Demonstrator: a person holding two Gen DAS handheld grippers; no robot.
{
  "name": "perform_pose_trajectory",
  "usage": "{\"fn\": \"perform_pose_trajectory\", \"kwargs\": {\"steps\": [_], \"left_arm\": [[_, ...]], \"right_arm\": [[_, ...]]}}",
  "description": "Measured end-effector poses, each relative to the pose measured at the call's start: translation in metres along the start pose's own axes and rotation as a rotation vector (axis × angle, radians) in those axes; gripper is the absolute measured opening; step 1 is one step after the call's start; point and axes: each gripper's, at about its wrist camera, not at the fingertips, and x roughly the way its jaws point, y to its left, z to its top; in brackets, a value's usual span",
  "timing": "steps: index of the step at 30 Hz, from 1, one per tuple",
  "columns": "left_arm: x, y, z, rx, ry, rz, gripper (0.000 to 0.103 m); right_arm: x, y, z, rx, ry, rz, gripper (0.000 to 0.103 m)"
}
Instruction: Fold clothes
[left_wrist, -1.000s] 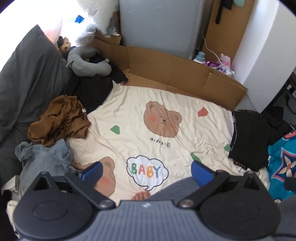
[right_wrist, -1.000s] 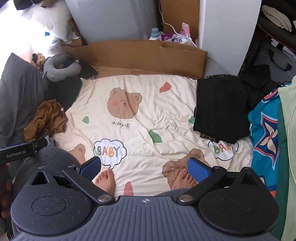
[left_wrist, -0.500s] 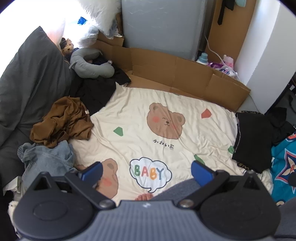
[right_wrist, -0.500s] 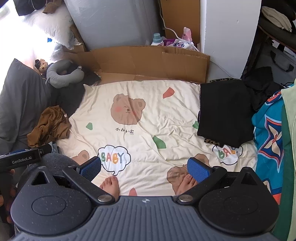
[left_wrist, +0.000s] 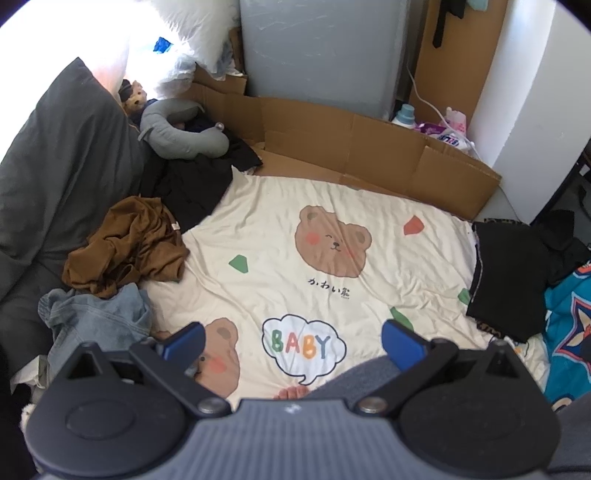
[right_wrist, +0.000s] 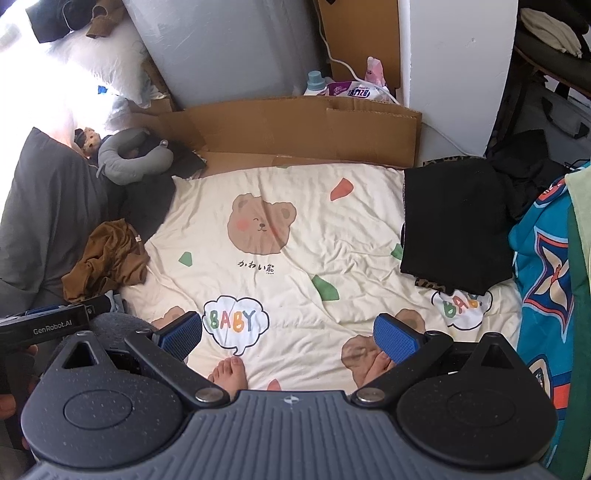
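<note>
A cream bear-print blanket (left_wrist: 280, 229) (right_wrist: 295, 229) covers the floor. At its left edge lie a crumpled brown garment (left_wrist: 125, 247) (right_wrist: 107, 262) and a bunched blue denim piece (left_wrist: 96, 321). A folded black garment (left_wrist: 506, 273) (right_wrist: 454, 229) rests flat on the blanket's right side. My left gripper (left_wrist: 293, 343) hangs open above the near edge, holding nothing. My right gripper (right_wrist: 288, 338) is also open and empty, above the person's bare feet (right_wrist: 229, 373). The left gripper's body (right_wrist: 44, 325) shows at the left of the right wrist view.
Flattened cardboard (left_wrist: 369, 147) and a grey panel (left_wrist: 317, 51) stand behind the blanket. A grey neck pillow (left_wrist: 177, 129), dark clothes (left_wrist: 192, 177) and a dark grey pillow (left_wrist: 55, 166) sit at far left. A teal patterned cloth (right_wrist: 546, 280) lies at right, bottles (right_wrist: 317, 81) at the back.
Both grippers have lifted and tilted slightly, so the blanket sits lower in each view. Nothing has been grasped; the clothes have not moved.
</note>
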Motion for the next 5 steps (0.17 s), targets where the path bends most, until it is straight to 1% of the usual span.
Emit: {"fn": "perform_pose_trajectory", "kwargs": {"steps": [5], "left_arm": [[0.0008,0.0009,-0.0009,-0.004,0.003,-0.004,0.103]], "right_arm": [[-0.0004,-0.0001,-0.0003,0.002,-0.005,-0.001,0.102]]}}
